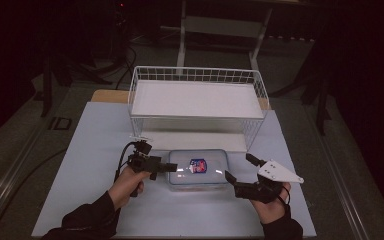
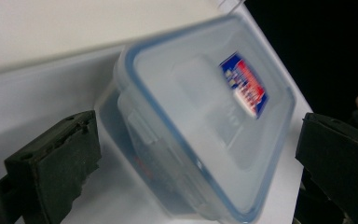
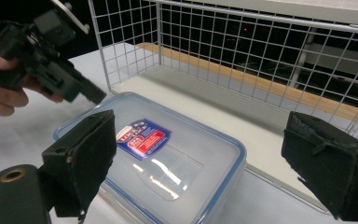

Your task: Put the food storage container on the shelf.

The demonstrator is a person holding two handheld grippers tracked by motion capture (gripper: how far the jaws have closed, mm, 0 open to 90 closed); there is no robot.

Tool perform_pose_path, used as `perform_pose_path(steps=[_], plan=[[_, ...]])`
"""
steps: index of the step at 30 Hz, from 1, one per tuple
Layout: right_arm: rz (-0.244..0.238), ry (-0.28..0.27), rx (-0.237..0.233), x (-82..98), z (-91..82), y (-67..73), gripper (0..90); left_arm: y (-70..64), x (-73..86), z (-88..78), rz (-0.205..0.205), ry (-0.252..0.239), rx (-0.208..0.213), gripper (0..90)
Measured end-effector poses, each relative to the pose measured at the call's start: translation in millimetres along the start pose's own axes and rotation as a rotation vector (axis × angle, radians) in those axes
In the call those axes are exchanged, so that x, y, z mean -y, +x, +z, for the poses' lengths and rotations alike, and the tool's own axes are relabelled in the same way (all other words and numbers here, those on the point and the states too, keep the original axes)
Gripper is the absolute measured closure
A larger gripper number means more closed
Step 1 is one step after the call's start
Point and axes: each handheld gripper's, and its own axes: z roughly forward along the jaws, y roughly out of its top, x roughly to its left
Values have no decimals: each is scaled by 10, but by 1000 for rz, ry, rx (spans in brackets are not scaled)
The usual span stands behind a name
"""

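Container: clear lidded box (image 1: 198, 168) near the surface's (image 1: 95, 150) front edge, its label print blurred.
Left gripper (image 1: 172, 168): jaws wide, empty, at the box's left end.
Right gripper (image 1: 240, 170): wide open, empty, at its right end.
Behind: white wire rack (image 1: 198, 102).
Room: dark, indistinct.

This looks like a lab or test room set up for recording, not a home. A pale blue-white tabletop (image 1: 95, 150) stands on a grey floor in a dark room, with black stand legs (image 1: 55, 75) and loose black cables (image 1: 122, 60) beyond its far-left corner. A white metal frame (image 1: 220, 30) rises past the far edge.
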Motion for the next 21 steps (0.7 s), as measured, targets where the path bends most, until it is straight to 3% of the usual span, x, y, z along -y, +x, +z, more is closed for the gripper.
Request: perform_pose_path(steps=[1, 2, 4, 5, 6, 9, 10, 11, 12, 15, 19, 21], plan=[[2, 2, -2, 1, 0, 0, 100, 0, 0, 0, 0, 0, 0, 17], [5, 6, -2, 4, 4, 3, 100, 26, -1, 30, -17, 29, -7, 70], [5, 5, -2, 8, 7, 3, 100, 50, -1, 44, -33, 40, 3, 80], [8, 11, -9, 14, 12, 4, 100, 66, 4, 55, -50, 47, -20, 115], [8, 15, -11, 24, 19, 0, 100, 80, 6, 62, -58, 55, -15, 157], [19, 29, -17, 35, 30, -18, 101, 140, 16, 51, -108, 53, 25, 211], [19, 29, -17, 35, 30, -18, 101, 140, 16, 51, -108, 53, 25, 227], [22, 35, -21, 39, 31, -26, 101, 199, 21, 42, -148, 46, 65, 227], [19, 41, -18, 44, 30, -38, 101, 218, 22, 41, -167, 47, 75, 288], [19, 43, -17, 44, 26, -42, 101, 292, 37, 49, -202, 56, 115, 339], [19, 50, -23, 36, 31, -37, 102, 333, 59, 73, -224, 69, 158, 431], [26, 55, -26, 43, 38, -47, 107, 344, 60, 52, -212, 57, 167, 453]])
